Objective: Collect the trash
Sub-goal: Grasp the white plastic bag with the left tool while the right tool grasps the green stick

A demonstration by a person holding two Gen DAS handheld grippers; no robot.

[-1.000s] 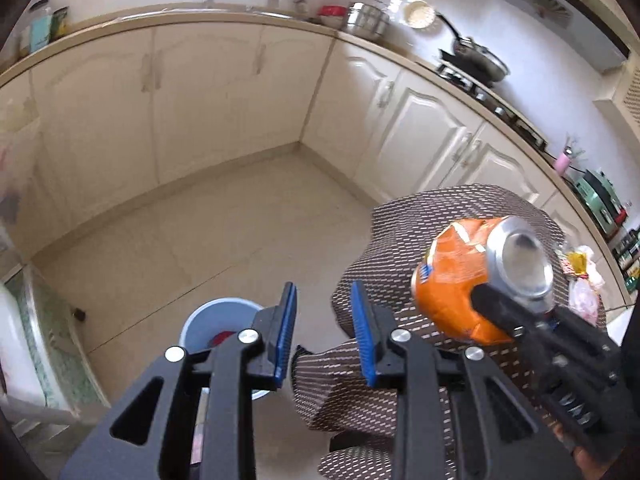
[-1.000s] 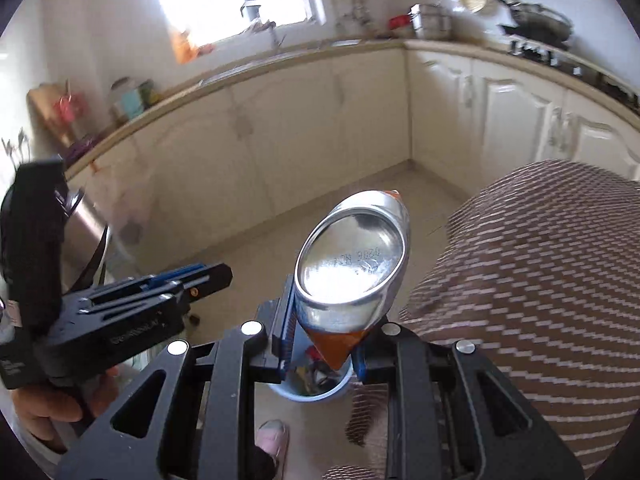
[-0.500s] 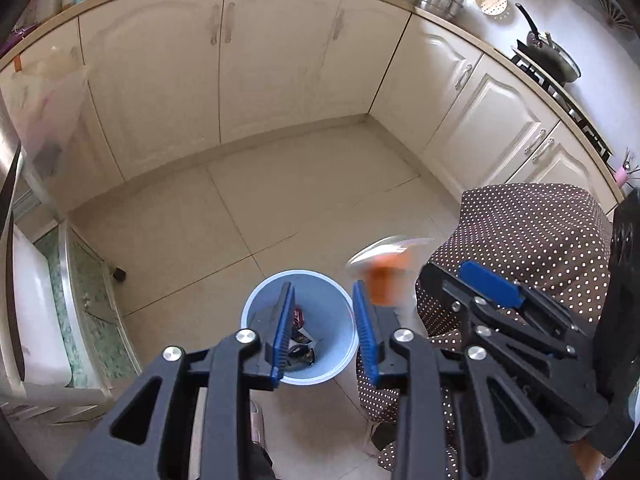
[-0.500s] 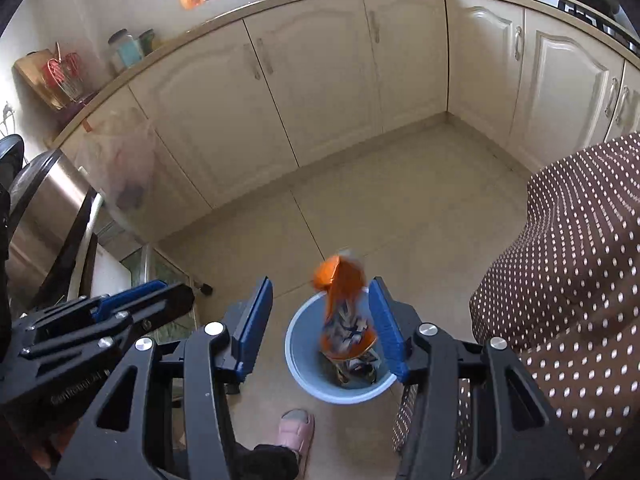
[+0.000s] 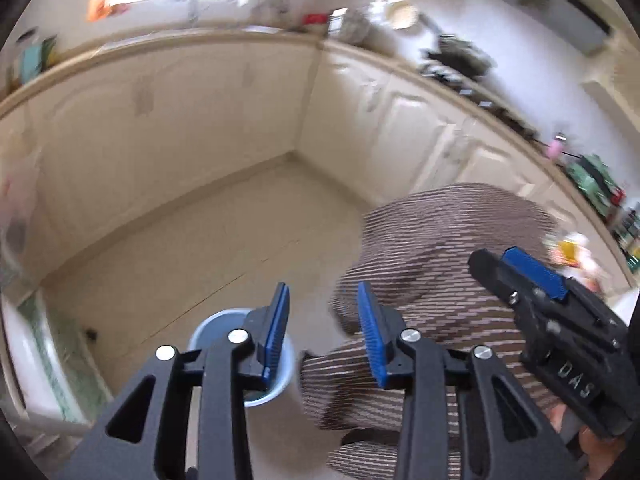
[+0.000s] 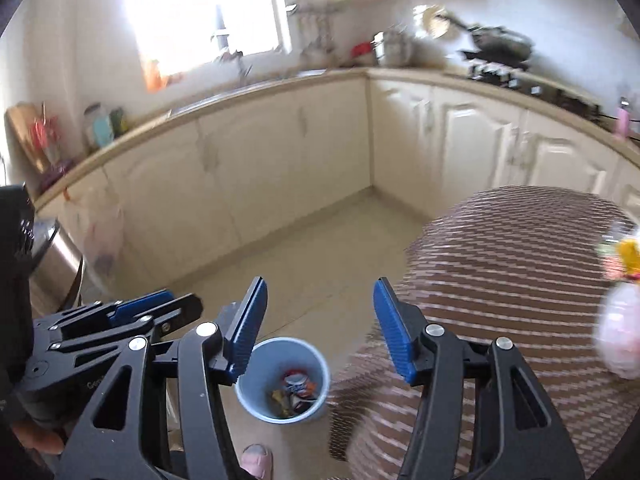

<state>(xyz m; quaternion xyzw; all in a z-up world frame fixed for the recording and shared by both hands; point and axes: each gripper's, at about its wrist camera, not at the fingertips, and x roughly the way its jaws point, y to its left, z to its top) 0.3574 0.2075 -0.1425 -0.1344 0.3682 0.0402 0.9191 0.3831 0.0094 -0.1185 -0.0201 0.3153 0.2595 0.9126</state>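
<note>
A light blue bin [image 6: 283,380] stands on the kitchen floor below both grippers. Inside it lies the crushed orange can [image 6: 298,386] among other scraps. My right gripper [image 6: 320,322] hangs above the bin, its jaws opening with nothing between them. In the left wrist view the bin [image 5: 240,360] is partly hidden behind my left gripper [image 5: 323,330], whose jaws are also opening and empty. The right gripper [image 5: 532,276] shows at the right of that view, over the cloth. The left gripper [image 6: 152,308] shows at the lower left of the right wrist view.
A table under a brown dotted cloth [image 6: 512,288] fills the right side, with pale and yellow wrappers [image 6: 624,304] on it. Cream cabinets [image 6: 280,168] line the walls. A steel bin [image 6: 56,256] stands at the left. A pink slipper [image 6: 256,460] is beside the blue bin.
The right gripper let go of the orange can, which dropped into the blue bin. Both grippers then rose, and both views tilted up towards the counters. The left jaws have widened.
</note>
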